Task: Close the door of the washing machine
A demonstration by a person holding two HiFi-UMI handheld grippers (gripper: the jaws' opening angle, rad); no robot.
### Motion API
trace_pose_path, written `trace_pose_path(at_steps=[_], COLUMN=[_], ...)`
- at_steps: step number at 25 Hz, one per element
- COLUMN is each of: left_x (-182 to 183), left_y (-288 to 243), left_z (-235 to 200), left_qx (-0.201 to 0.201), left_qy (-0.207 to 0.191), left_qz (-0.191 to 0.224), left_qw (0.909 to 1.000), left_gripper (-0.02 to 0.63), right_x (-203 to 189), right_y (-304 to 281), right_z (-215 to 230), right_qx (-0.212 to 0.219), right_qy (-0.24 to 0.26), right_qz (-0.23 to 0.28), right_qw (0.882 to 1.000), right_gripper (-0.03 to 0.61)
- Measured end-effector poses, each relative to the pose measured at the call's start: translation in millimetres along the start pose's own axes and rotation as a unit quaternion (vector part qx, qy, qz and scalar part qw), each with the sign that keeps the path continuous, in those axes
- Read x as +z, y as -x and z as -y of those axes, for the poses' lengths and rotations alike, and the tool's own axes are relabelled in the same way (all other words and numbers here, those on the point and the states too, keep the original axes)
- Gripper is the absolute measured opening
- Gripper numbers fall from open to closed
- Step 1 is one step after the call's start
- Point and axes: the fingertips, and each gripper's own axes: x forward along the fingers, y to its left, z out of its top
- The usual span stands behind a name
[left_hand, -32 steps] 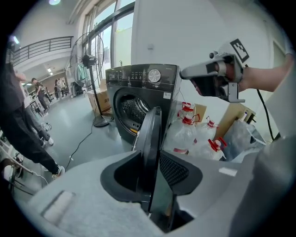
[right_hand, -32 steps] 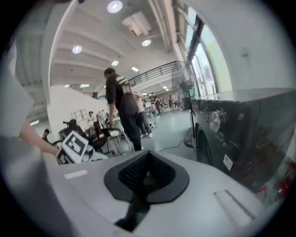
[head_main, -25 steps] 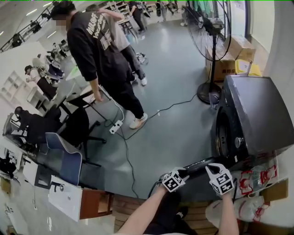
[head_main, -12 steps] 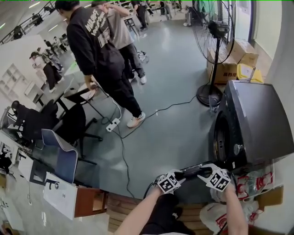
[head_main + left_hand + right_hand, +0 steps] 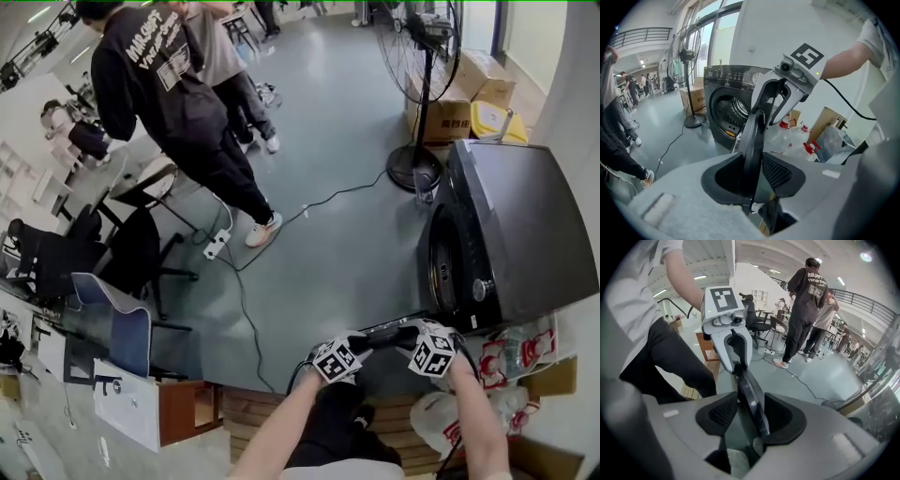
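Note:
The dark grey washing machine stands at the right with its round door swung out toward me, edge-on and black. Both grippers meet at that door's rim. My left gripper is shut on the rim, which runs between its pads in the left gripper view as the door in front of the drum opening. My right gripper faces it from the other side. Its jaws are opening, with the door's edge between them and a gap at one pad.
A standing fan and cardboard boxes are behind the machine. A cable and power strip lie on the floor near two standing people. Plastic bags and bottles sit by the machine; a chair is at the left.
My right gripper has come down and rolled onto the door's rim, beside the left one, and its jaws have spread apart. The left gripper has stayed on the rim.

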Motion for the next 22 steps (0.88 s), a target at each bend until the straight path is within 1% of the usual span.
trace_pose_path(at_steps=[3,5,17,22], left_x=[1.0,2.2,10.2,10.1], left_y=[0.7,1.3,-0.7,-3.6], left_z=[-6.9,-10.3,-32.4,-43.3], left_qx=[-0.011,-0.019,-0.072,-0.087], left_qy=[0.000,0.003,-0.006,-0.003], left_qz=[-0.002,-0.004,-0.032,-0.048], left_qw=[0.9999,0.9998,0.9968,0.9951], left_gripper=[0.132,0.132,0.133,0.133], right_x=[-3.5,-7.5,-4.5,-5.1], right_y=[-11.0,-17.6,-22.6,-26.8], right_z=[4.2,6.6,25.9,35.6], right_qx=[0.010,0.012,0.010,-0.002], right_qy=[0.023,0.029,-0.035,-0.054], right_qz=[-0.033,-0.052,-0.066,-0.067], right_qw=[0.999,0.998,0.997,0.996], right_gripper=[0.172,0.148,0.146,0.146])
